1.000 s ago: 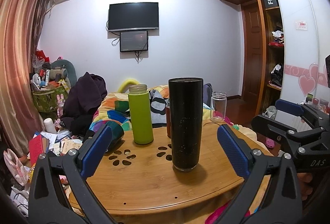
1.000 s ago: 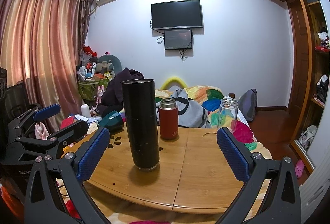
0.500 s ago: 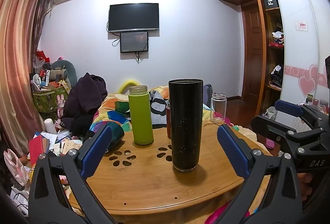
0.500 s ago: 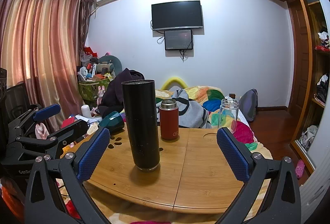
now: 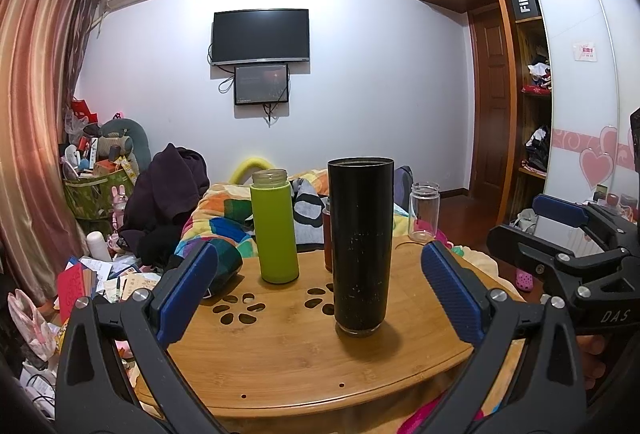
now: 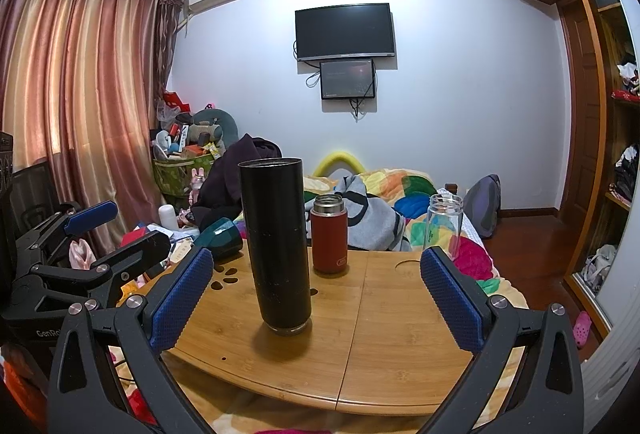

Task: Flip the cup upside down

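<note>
— Grippers first: how do they stand?
— Left gripper [image 5: 320, 288] and right gripper [image 6: 316, 288] both spread wide, gripping nothing.
— And the cup?
— Black cup [image 5: 360, 254] stands upright on the wooden table [image 5: 280, 362], between the left gripper's pads, untouched; green bottle [image 5: 276, 228] behind it.

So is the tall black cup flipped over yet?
Not yet. Nothing looks done: the black cup stands upright on the wooden table, open rim up. Nothing is in hand: the left tool and right tool are both open, short of it. Left: grab it, turn it over, set it down.
</note>
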`<state>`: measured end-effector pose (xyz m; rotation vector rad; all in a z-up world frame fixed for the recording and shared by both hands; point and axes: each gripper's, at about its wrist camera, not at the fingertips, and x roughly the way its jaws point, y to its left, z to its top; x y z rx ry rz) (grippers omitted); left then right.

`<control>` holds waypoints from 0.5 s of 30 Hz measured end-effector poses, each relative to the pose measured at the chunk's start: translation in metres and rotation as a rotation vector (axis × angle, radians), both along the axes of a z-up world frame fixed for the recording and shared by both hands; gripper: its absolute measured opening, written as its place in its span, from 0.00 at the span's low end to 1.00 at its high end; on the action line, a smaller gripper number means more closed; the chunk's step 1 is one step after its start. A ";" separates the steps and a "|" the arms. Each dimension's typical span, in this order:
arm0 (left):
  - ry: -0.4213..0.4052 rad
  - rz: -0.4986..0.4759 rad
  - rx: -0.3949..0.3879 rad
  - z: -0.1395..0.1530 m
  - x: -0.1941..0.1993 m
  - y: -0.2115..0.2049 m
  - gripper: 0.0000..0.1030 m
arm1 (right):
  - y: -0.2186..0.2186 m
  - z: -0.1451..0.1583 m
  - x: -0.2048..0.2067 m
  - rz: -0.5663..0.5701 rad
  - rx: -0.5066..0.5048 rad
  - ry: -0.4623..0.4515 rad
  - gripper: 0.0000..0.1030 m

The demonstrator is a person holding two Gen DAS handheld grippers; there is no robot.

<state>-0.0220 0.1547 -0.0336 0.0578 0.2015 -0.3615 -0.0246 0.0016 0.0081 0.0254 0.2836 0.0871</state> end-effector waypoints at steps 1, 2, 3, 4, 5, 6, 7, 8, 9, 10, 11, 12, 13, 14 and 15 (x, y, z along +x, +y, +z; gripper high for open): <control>0.000 0.000 0.000 0.000 0.000 0.000 1.00 | 0.000 0.000 0.000 0.000 0.000 0.000 1.00; 0.000 0.000 0.001 0.000 0.000 0.000 1.00 | 0.000 0.000 0.000 0.001 0.000 0.000 1.00; 0.000 0.000 0.001 0.000 0.000 0.000 1.00 | 0.000 0.000 0.000 0.000 0.000 0.000 1.00; 0.001 -0.001 0.000 0.000 0.000 0.000 1.00 | 0.000 0.000 0.000 0.000 0.000 0.000 1.00; 0.001 -0.001 0.000 0.000 0.000 0.000 1.00 | 0.000 0.000 0.000 0.000 0.000 0.000 1.00; 0.001 -0.001 0.000 0.000 0.000 0.000 1.00 | 0.000 0.000 0.000 -0.001 0.000 0.000 1.00; 0.002 -0.001 -0.001 0.001 0.000 0.000 1.00 | 0.000 0.000 0.000 -0.001 0.001 0.000 1.00; 0.002 -0.002 -0.001 0.002 0.000 0.000 1.00 | 0.000 0.000 0.000 -0.001 0.001 0.001 1.00; 0.002 -0.002 -0.002 0.002 0.000 0.000 1.00 | 0.000 0.000 0.000 -0.001 0.000 0.001 1.00; 0.002 -0.003 -0.004 0.002 0.000 0.000 1.00 | 0.000 -0.001 0.000 -0.001 0.001 0.001 1.00; 0.002 -0.004 -0.005 0.003 0.000 0.000 1.00 | 0.000 0.000 0.000 -0.002 0.001 0.001 1.00; 0.002 -0.005 -0.007 0.003 0.000 0.000 1.00 | 0.000 0.000 0.001 -0.002 0.001 0.001 1.00; 0.002 -0.006 -0.007 0.003 0.000 0.000 1.00 | 0.000 0.001 0.000 -0.002 0.001 0.001 1.00; 0.003 -0.007 -0.008 0.003 0.000 0.001 1.00 | 0.000 0.002 0.000 -0.002 0.001 0.001 1.00; 0.003 -0.007 -0.009 0.003 0.000 0.001 1.00 | 0.000 0.002 0.000 -0.003 0.001 0.001 1.00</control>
